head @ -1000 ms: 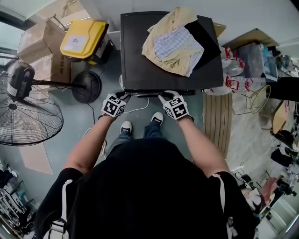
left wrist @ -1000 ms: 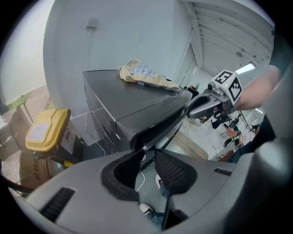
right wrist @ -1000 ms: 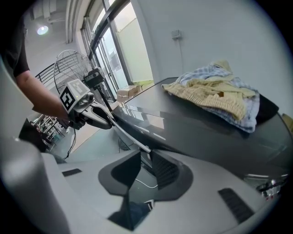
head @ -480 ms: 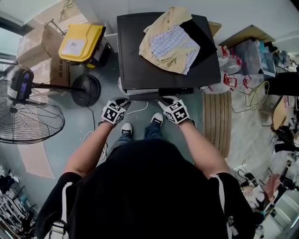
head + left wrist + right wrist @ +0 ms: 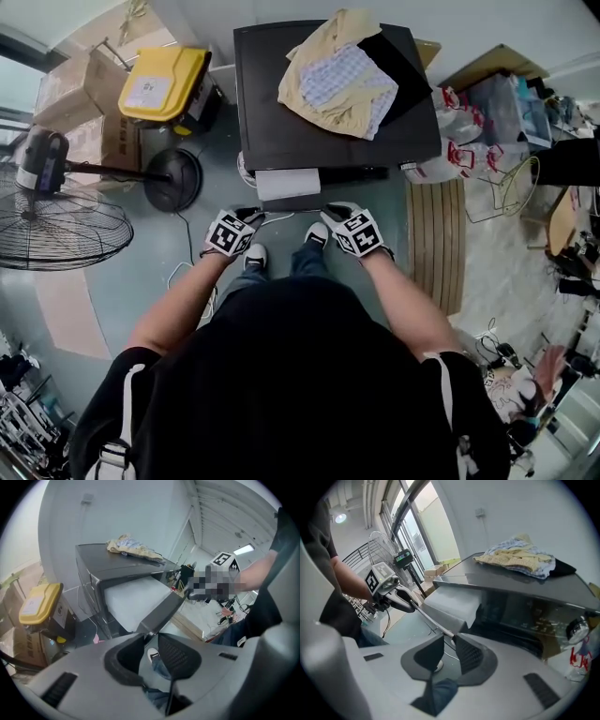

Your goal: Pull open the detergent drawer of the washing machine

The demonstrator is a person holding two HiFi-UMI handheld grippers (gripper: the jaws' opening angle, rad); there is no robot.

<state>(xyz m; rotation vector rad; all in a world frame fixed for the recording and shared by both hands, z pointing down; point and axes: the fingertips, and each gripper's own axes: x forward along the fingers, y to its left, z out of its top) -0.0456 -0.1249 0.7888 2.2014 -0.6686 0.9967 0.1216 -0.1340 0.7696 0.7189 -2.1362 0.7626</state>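
Head view: washing machine (image 5: 281, 131) sits upper centre, w/ a dark flat top. A heap of clothes (image 5: 339, 80) lies on the top's upper-right part, clear of the front edge. The detergent drawer (image 5: 287, 184) stands out from the front edge toward its left end. Its white tub shows, w/ a dark front strip along the tub's lower side in frame.

2 grippers hold that strip, 1 at each end:
- Left gripper (image 5: 151, 638): jaws closed to a narrow gap, tips pinching the strip's left corner.
- Right gripper (image 5: 449, 638): same, jaws nearly together, tips nipping the strip's other end.
- Behind the tips the pads don't meet; floor & a shoe show thru.

Room to move:
- Lower centre: the person's 2 shoes (image 5: 254, 256) stand just below the strip, bare grey floor around them.
- Left: a fan (image 5: 56, 230). Its round base (image 5: 173, 178) is near the machine's left edge, w/ a band of floor btwn.
- Upper left: a yellow-lidded box (image 5: 167, 82) just beside the machine.
- Right: a slatted wooden mat (image 5: 433, 239) runs down from the machine's right corner, w/ bags & clutter beyond.
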